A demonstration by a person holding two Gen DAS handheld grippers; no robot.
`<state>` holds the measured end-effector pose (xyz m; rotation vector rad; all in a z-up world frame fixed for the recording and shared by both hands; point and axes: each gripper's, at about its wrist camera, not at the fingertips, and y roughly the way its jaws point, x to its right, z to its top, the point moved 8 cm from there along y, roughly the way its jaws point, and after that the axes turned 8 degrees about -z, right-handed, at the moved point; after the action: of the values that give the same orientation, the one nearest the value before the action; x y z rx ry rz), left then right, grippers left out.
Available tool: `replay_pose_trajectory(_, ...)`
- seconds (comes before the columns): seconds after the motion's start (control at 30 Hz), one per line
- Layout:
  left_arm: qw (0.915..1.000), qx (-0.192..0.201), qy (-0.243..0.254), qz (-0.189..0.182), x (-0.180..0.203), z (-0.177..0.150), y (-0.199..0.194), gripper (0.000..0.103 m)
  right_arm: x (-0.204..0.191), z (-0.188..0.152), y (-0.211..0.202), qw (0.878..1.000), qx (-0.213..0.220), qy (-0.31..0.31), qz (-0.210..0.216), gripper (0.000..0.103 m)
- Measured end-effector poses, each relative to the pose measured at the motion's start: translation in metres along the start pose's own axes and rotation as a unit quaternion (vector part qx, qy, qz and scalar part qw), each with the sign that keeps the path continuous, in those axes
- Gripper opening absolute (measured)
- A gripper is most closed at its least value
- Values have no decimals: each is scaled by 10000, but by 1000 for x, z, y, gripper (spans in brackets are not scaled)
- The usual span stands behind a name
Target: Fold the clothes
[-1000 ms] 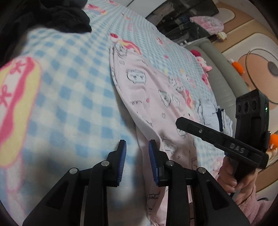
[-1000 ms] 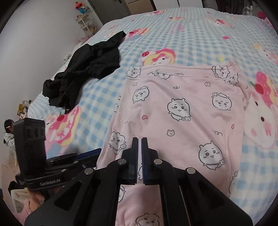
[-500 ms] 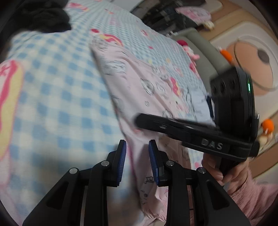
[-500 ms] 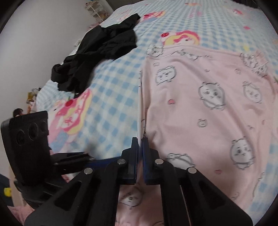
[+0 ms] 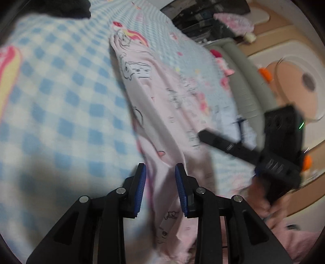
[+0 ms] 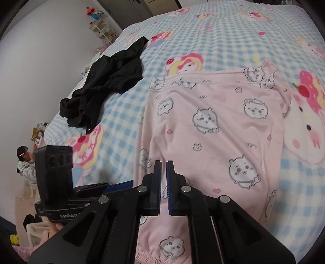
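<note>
A pink garment printed with cartoon animals (image 6: 213,130) lies spread on the blue-checked bed cover (image 6: 223,30). In the left wrist view its near fold (image 5: 162,126) runs between the blue pads of my left gripper (image 5: 160,182), whose jaws are opening; the pads do not press the cloth. My right gripper (image 6: 163,170) hovers over the garment's near left part, shut to a thin slit with nothing seen in it. The same right gripper (image 5: 203,135) shows blurred above the cloth at right, held in a hand. The left gripper (image 6: 113,185) is partly seen low left.
A crumpled black garment (image 6: 105,87) lies on the bed to the left of the pink one, also seen as the black garment (image 5: 67,10) at the top edge. A grey padded bed edge (image 5: 249,91) and floor mat lie to the right. A person (image 6: 24,162) sits far left.
The pink garment's edge now runs between my left jaws, which stand wider. The right gripper drew back from the left edge, and the raised cloth edge at its fingers is gone.
</note>
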<state>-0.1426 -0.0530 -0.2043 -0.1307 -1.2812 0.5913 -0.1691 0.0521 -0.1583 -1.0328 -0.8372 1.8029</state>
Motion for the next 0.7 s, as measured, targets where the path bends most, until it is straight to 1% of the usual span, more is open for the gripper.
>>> replay_pose_trajectory(0.07,9994,54,-161,-316,2,2,-2,34,2,-10,-1,9999,-4,-5,-141,5)
replay_pose_trajectory(0.1,9991,62,-190,-372,2,2,-4,35,4,-14,-2,9998,-5,-7,-212,6)
replay_pose_trajectory(0.17,9988,113,-227,-418,3,3,-9,35,1,-26,-7,9999,-28,-96,-136,8)
replay_pose_trajectory(0.23,9984,241,-249,-449,6,2,-18,37,-1,-39,-13,9998,-63,-182,-60,21)
replay_pose_trajectory(0.27,9979,325,-262,-492,8,1,-23,38,-2,-45,-16,9997,-88,-216,-40,32)
replay_pose_trajectory(0.33,9980,543,-275,-147,6,-6,-38,40,1,-56,-18,9992,-140,-301,-225,33)
replay_pose_trajectory(0.37,9978,590,-311,49,1,-11,-45,40,6,-61,-19,9986,-155,-324,-380,33)
replay_pose_trajectory(0.4,9975,531,-395,243,-2,-19,-46,40,10,-65,-20,9982,-154,-329,-468,33)
replay_pose_trajectory(0.47,9973,491,-457,306,-1,-35,-52,40,17,-73,-24,9984,-142,-296,-466,33)
replay_pose_trajectory(0.53,9981,262,-385,393,5,-58,-51,39,23,-81,-28,9980,-153,-290,-537,33)
replay_pose_trajectory(0.6,9984,101,-190,522,13,-73,-44,38,34,-90,-27,9960,-170,-355,-796,34)
replay_pose_trajectory(0.67,9960,-75,-123,887,12,-83,-30,38,52,-99,-24,9919,-233,-330,-1207,34)
replay_pose_trajectory(0.7,9920,-103,-82,1255,8,-83,-24,28,60,-103,-24,9913,-246,-259,-1267,33)
